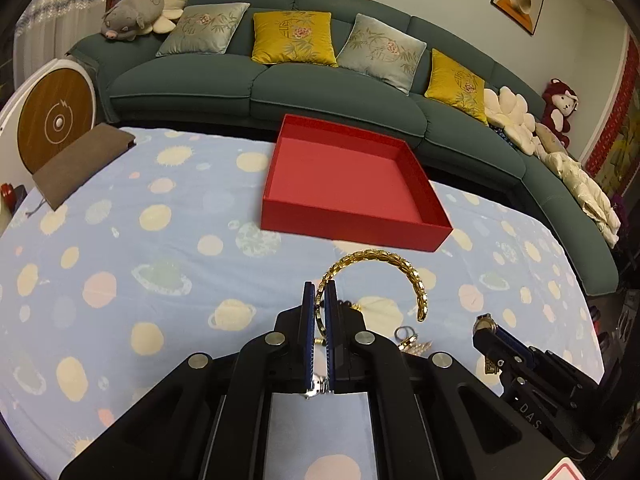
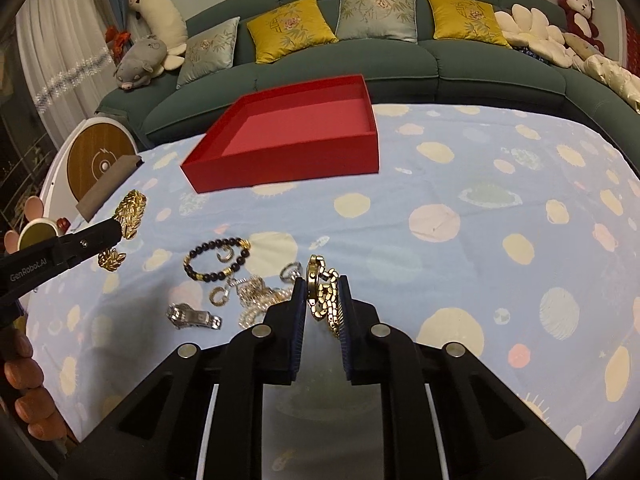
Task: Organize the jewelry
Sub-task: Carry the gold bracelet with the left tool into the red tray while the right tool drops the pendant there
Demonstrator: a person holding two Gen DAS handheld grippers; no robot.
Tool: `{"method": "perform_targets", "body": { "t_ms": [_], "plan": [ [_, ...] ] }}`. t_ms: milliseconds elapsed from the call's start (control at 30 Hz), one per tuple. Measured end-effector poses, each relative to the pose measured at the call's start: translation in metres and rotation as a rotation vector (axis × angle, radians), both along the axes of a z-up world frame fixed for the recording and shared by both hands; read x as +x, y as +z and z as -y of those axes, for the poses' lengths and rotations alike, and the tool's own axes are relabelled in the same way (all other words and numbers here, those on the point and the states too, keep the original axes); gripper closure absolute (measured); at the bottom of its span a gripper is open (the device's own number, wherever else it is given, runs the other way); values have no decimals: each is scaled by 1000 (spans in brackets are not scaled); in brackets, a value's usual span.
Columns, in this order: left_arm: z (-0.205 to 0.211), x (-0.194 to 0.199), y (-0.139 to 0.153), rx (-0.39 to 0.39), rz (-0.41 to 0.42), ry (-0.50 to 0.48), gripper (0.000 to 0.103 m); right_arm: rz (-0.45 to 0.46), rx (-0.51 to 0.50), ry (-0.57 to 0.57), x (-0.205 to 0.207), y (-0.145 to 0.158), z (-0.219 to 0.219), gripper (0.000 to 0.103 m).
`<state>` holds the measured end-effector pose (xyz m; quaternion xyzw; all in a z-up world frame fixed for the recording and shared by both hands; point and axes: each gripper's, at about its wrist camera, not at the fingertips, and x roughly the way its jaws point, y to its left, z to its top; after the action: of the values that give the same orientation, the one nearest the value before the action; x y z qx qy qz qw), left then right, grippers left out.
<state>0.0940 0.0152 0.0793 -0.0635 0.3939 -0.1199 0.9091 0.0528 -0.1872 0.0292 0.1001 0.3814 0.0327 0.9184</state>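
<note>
Left gripper (image 1: 320, 300) is clamped on the gold leaf bangle (image 1: 384, 264), lifted off the desk, red tray (image 1: 352, 216) dead ahead and near. Right gripper (image 2: 322, 300) pinches the gold watch (image 2: 320, 288), tray ahead-left, farther off. Remaining jewelry pile (image 2: 240, 288) lies short of the tray.

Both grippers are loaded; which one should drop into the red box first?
Left, probably: the left gripper, shut on the gold bracelet, sits just before the red box. The right gripper, holding the gold watch, looks farther back.
</note>
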Motion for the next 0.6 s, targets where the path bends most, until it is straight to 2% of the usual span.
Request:
{"method": "perform_targets", "body": {
  "t_ms": [167,333,433,600],
  "plan": [
    [5,37,36,45,66,0,100,67,22,17,34,51,8,88],
    [18,108,51,78,86,-1,100,117,34,33,103,86,18,88],
    [30,154,50,104,88,4,100,106,65,27,155,87,25,88],
    [48,219,26,149,68,16,100,49,94,8,233,62,34,88]
  ]
}}
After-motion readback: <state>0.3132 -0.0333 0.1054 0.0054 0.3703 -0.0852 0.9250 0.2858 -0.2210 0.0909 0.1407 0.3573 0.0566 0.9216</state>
